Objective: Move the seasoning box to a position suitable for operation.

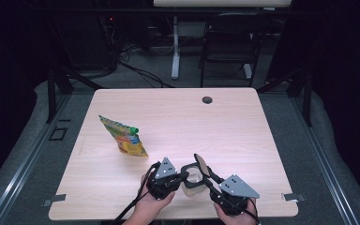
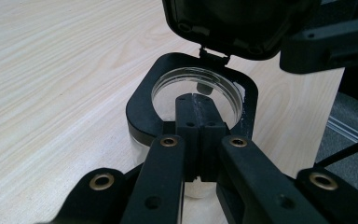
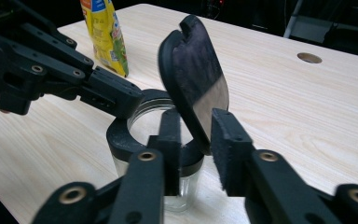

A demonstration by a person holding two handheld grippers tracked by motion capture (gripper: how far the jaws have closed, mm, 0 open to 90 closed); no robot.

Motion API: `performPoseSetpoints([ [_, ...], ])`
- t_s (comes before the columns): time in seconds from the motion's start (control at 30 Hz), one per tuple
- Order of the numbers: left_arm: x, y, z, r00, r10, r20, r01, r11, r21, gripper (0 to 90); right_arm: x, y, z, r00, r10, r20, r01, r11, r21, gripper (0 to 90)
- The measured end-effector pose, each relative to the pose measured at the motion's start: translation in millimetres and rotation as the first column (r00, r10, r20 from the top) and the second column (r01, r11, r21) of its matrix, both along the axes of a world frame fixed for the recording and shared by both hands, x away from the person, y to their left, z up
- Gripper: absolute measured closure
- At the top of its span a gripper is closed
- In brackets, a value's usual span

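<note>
Jar at lower centre of the high view, near the front edge of the table, lid tipped up behind it. Flanked by left gripper and right gripper. Lay left of centre: pouch. Beyond the pale wood, a dark room with a chair at top.

Left gripper view: jaws pressed together, tips over the jar's near rim at centre; could not tell whether anything was nipped.

Right gripper view: jaws looked pinched on the lid's lower edge, centre frame. Best done by holding the jar down firmly, gripping the lid squarely near its hinge, and swinging it along the hinge's arc rather than pulling sideways.
</note>
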State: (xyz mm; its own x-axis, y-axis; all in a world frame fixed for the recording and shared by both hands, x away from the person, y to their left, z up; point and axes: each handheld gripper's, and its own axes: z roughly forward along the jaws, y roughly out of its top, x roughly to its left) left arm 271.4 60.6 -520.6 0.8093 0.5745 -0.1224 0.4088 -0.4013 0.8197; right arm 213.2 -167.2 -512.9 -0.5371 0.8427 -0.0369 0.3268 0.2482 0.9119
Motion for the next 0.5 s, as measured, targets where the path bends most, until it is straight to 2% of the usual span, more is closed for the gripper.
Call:
performPoseSetpoints([
  [0.1, -0.1, 0.0, -0.1, 1.0, -0.001, 0.0, 0.001, 1.0, 0.001, 90.0, 0.1, -2.1, 1.5, 0.9999, -0.016, -0.003, 0.016, 1.0, 0.01, 79.7],
  [0.5, -0.7, -1.2, -1.1, 1.0, -0.002, 0.004, 0.002, 1.0, 0.0, 90.0, 3.5, -11.6, 3.4, 0.9986, -0.042, -0.032, 0.044, 0.997, 0.07, 84.1],
])
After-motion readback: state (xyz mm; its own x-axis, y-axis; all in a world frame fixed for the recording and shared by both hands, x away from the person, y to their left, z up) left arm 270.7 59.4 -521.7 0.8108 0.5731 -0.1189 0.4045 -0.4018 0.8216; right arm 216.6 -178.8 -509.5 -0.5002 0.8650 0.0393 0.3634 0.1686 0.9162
